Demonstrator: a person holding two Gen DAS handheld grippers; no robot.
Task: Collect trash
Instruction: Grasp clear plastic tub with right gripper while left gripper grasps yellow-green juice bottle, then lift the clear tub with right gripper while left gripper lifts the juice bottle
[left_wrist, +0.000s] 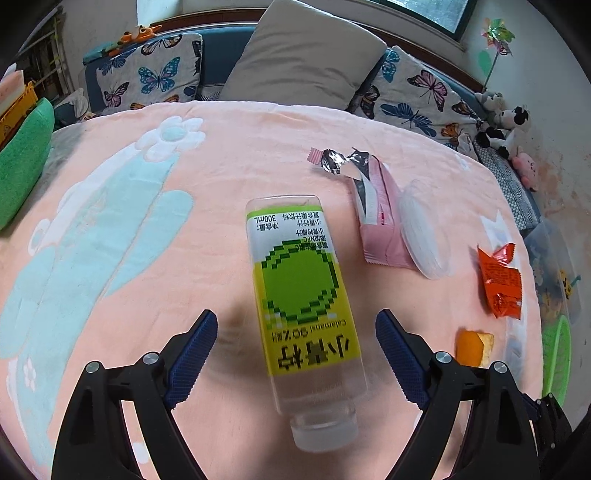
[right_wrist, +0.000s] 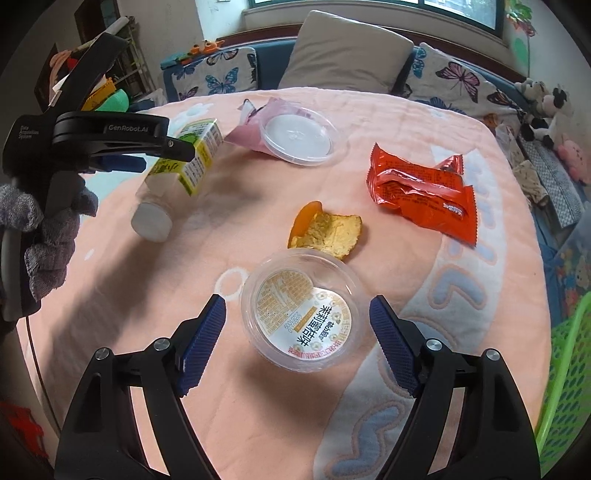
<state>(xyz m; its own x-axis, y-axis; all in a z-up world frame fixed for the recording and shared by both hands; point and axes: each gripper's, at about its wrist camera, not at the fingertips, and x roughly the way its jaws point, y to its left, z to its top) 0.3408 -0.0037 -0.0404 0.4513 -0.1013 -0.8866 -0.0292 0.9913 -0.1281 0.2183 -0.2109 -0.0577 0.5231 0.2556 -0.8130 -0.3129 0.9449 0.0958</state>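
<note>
bottle (left_wrist: 301, 295): lying flat, seemingly empty
cup (right_wrist: 301, 308): clear, label inside
left tool (left_wrist: 296, 338): wide, straddling bottle
right tool (right_wrist: 297, 334): wide, astride cup, tilted down

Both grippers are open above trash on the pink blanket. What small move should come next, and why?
Probably lower both a little further, then close. The left gripper is open with the bottle lying between its fingers, not pressed. The right gripper is open around the clear plastic cup, its pads apart from the rim. Neither thing is gripped yet.
</note>
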